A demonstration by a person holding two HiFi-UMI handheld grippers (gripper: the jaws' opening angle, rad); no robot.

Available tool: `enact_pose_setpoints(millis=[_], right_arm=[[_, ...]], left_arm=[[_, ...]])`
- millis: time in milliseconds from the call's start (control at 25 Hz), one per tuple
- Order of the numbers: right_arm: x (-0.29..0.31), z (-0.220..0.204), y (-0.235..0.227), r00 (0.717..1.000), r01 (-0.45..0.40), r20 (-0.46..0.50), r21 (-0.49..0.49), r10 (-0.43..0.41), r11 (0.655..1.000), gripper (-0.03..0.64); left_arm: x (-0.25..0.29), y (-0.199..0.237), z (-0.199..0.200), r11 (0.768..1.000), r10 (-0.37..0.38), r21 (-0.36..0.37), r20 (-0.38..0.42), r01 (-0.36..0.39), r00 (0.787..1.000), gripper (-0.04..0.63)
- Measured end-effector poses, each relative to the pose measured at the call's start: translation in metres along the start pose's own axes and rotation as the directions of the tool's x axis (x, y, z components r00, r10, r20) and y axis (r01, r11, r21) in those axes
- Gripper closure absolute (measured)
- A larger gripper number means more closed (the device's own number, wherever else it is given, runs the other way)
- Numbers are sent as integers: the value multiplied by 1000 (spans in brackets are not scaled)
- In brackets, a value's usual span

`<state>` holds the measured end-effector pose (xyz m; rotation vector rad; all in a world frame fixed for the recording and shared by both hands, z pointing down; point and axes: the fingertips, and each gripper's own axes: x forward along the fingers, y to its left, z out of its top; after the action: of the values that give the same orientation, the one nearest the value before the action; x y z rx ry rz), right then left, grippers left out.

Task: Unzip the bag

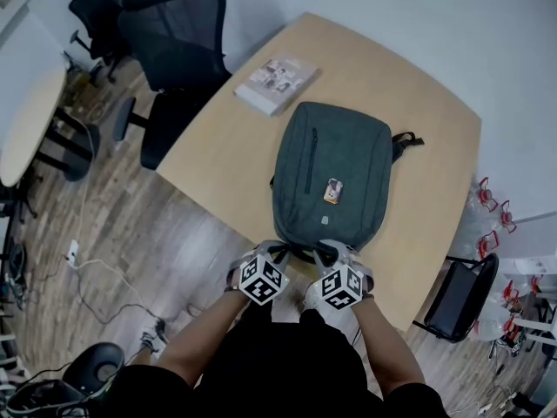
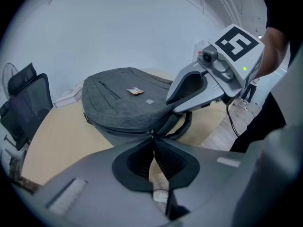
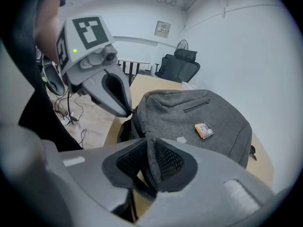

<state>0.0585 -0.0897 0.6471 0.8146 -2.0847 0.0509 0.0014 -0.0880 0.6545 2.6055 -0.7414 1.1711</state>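
Note:
A grey-green backpack (image 1: 339, 159) lies flat on the wooden table (image 1: 426, 103), its top end toward me at the near edge. An orange tag (image 1: 332, 190) sits on its front. My left gripper (image 1: 277, 252) is at the bag's near left corner. In the left gripper view its jaws (image 2: 151, 135) are shut, with a small metal zipper pull (image 2: 150, 132) pinched at the tips. My right gripper (image 1: 331, 252) is beside it at the near right corner. Its jaws (image 3: 147, 143) are shut on a fold of the backpack's fabric (image 3: 150, 156).
A booklet (image 1: 277, 84) lies on the table beyond the bag. Black office chairs (image 1: 174, 50) stand at the far left. Cables (image 1: 96, 277) run over the wooden floor to the left. A dark stand and red-clipped items (image 1: 492, 233) are at the right.

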Motion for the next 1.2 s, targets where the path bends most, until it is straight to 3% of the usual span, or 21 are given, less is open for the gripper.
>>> enact_pose_setpoints(millis=[240, 360, 480, 720, 840, 920, 1040, 1200], right_arm=[[7, 13, 10, 999, -11, 32, 12, 11, 1000, 546], [-2, 16, 21, 989, -107, 92, -70, 113, 992, 499], [-18, 5, 23, 975, -171, 105, -215, 197, 962, 417], [-31, -55, -23, 984, -176, -37, -385, 175, 906, 359], [-28, -82, -38, 975, -217, -145, -495, 166, 841, 339], [-26, -89, -40, 968, -244, -183, -528, 172, 813, 361], [-24, -89, -40, 965, -252, -195, -488, 177, 836, 379], [-22, -87, -42, 975, -198, -169, -387, 142, 901, 388]], left_arm=[[-2, 2, -6, 997, 36, -70, -10, -36, 999, 569], [-2, 5, -8, 996, 41, -80, -9, -42, 999, 569], [-2, 6, -7, 995, 52, -86, -8, -52, 999, 569], [-3, 6, -9, 995, 62, -82, -10, -63, 998, 568], [-3, 7, -9, 995, 66, -72, -14, -66, 998, 568], [-4, 8, -8, 995, 66, -69, -18, -67, 998, 568], [-5, 7, -7, 996, 67, -65, -24, -68, 997, 569], [-7, 5, -5, 994, 74, -76, -26, -75, 997, 569]])
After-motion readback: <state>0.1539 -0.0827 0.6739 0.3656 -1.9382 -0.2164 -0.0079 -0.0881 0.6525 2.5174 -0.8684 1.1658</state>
